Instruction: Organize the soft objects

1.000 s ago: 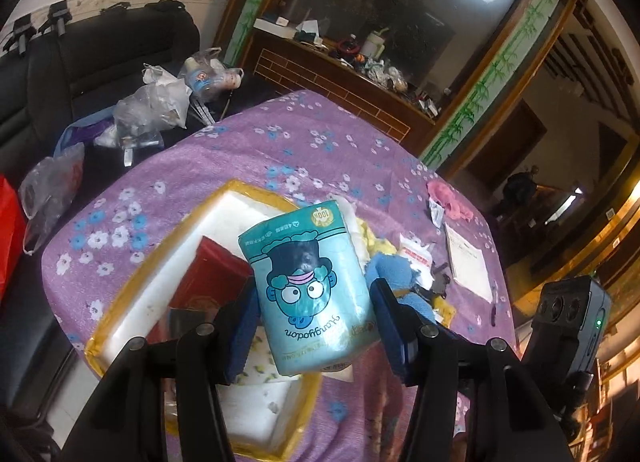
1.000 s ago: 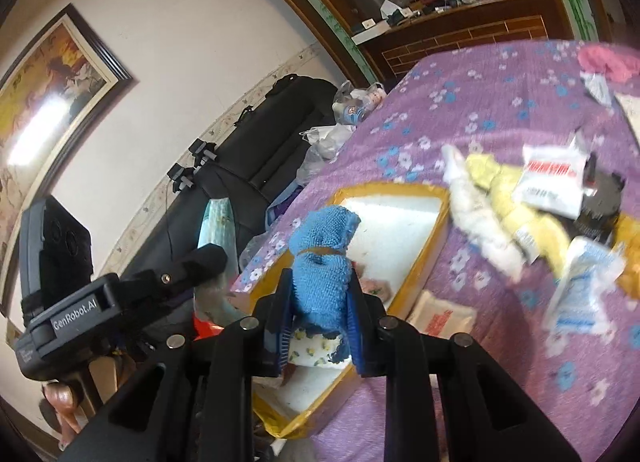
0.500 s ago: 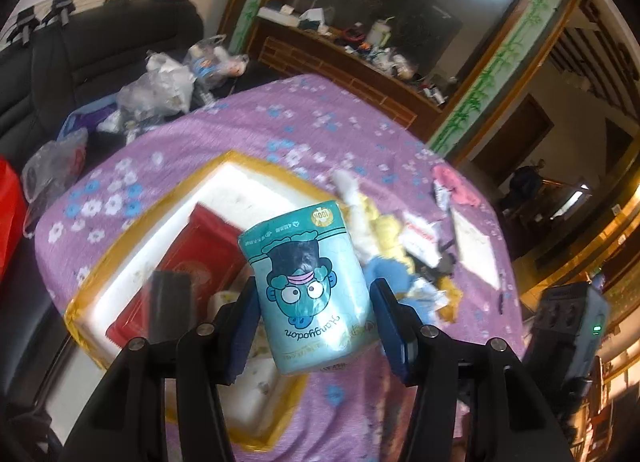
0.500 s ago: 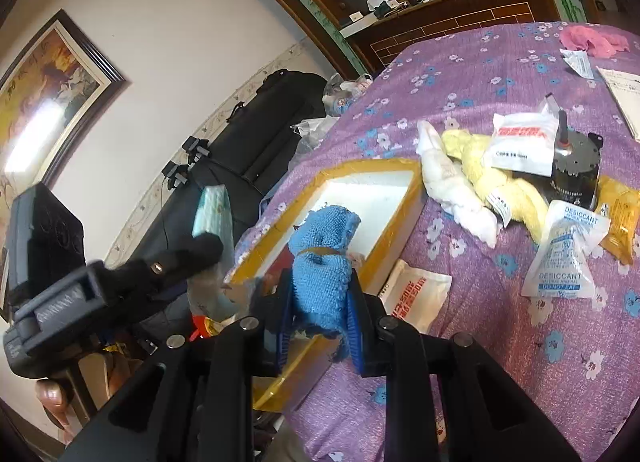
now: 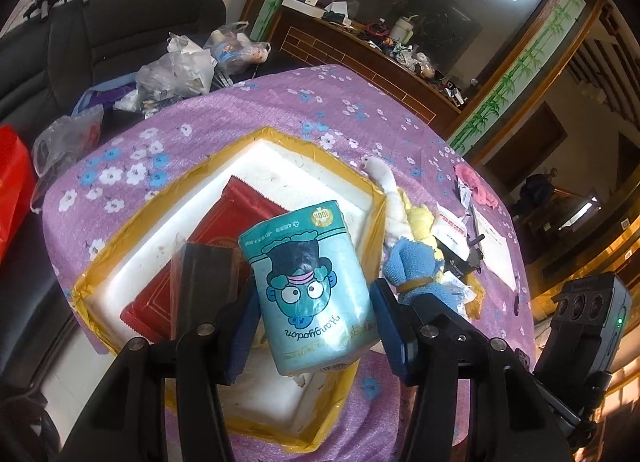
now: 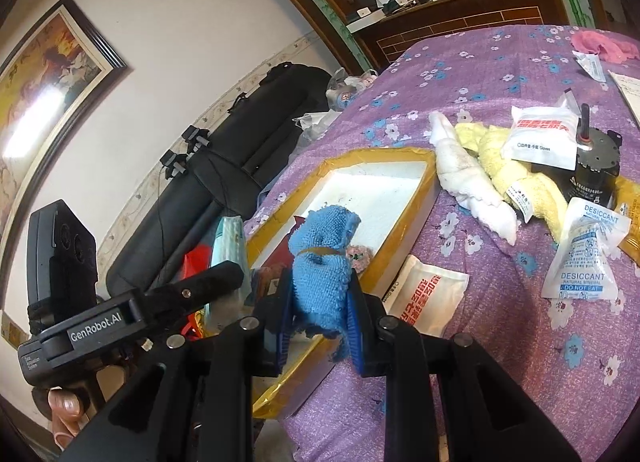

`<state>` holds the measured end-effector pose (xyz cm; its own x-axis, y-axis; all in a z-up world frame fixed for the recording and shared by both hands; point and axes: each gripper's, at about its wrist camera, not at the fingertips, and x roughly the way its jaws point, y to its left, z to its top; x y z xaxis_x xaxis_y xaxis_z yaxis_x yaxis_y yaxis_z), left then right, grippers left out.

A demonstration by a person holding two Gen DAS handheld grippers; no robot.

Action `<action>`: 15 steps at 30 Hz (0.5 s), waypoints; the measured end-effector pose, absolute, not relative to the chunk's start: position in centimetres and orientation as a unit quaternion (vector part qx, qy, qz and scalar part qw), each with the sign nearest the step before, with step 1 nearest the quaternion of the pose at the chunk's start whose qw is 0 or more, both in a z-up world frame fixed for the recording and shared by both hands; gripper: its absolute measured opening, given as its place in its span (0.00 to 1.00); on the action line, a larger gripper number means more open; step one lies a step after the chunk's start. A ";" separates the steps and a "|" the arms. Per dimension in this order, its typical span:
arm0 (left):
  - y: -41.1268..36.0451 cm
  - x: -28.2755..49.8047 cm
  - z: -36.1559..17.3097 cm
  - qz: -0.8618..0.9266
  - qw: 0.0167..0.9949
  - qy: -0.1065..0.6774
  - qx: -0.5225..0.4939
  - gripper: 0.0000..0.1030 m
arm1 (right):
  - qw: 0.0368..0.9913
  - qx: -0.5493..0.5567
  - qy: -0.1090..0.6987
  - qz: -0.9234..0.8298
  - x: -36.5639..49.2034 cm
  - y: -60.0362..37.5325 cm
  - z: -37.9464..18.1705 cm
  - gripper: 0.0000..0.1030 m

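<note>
My left gripper (image 5: 316,302) is shut on a teal tissue pack (image 5: 308,286) with a cartoon face, holding it above the near end of a white foam box (image 5: 120,246) with a yellow taped rim. A red packet (image 5: 236,221) and a dark packet (image 5: 208,278) lie in the box. My right gripper (image 6: 319,290) is shut on a rolled blue towel (image 6: 324,258) tied with a band, over the box's near right rim (image 6: 416,197). In the left wrist view that blue towel (image 5: 416,266) hangs just right of the pack. In the right wrist view the pack's edge (image 6: 228,246) shows at left.
On the purple flowered cloth (image 6: 500,342) right of the box lie a white towel roll (image 6: 468,181), a yellow towel (image 6: 504,169), desiccant bags (image 6: 588,254), white packets (image 6: 424,294), a black motor (image 6: 592,165) and a pink cloth (image 6: 600,45). A black sofa (image 5: 100,33) with plastic bags (image 5: 176,69) stands behind.
Both grippers have sunk toward the foam box, which now looks closer. The tissue pack and the blue towel stay gripped as before.
</note>
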<state>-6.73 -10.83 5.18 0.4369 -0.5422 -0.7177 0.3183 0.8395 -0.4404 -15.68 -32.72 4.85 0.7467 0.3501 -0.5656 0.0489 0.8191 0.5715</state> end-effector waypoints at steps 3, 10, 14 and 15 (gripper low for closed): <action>-10.4 -7.0 4.8 -0.261 0.835 0.468 -0.129 0.57 | 0.893 0.274 0.347 0.082 -15.9 -32.2 5.0 0.22; -9.4 -7.1 4.0 -0.266 0.828 0.474 -0.138 0.57 | 0.896 0.266 0.347 0.080 -15.4 -31.1 5.4 0.22; -8.5 -6.6 4.0 -0.266 0.825 0.477 -0.146 0.57 | 0.897 0.260 0.348 0.079 -14.9 -30.5 5.6 0.22; -8.3 -6.5 4.3 -0.265 0.827 0.473 -0.147 0.57 | 0.897 0.259 0.348 0.080 -14.7 -30.4 5.7 0.22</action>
<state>-6.46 -8.29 4.29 0.4117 -0.5783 -0.7043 0.3000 0.8158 -0.4945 -14.73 -30.36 5.71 0.7454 0.3240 -0.5825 0.0368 0.8526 0.5213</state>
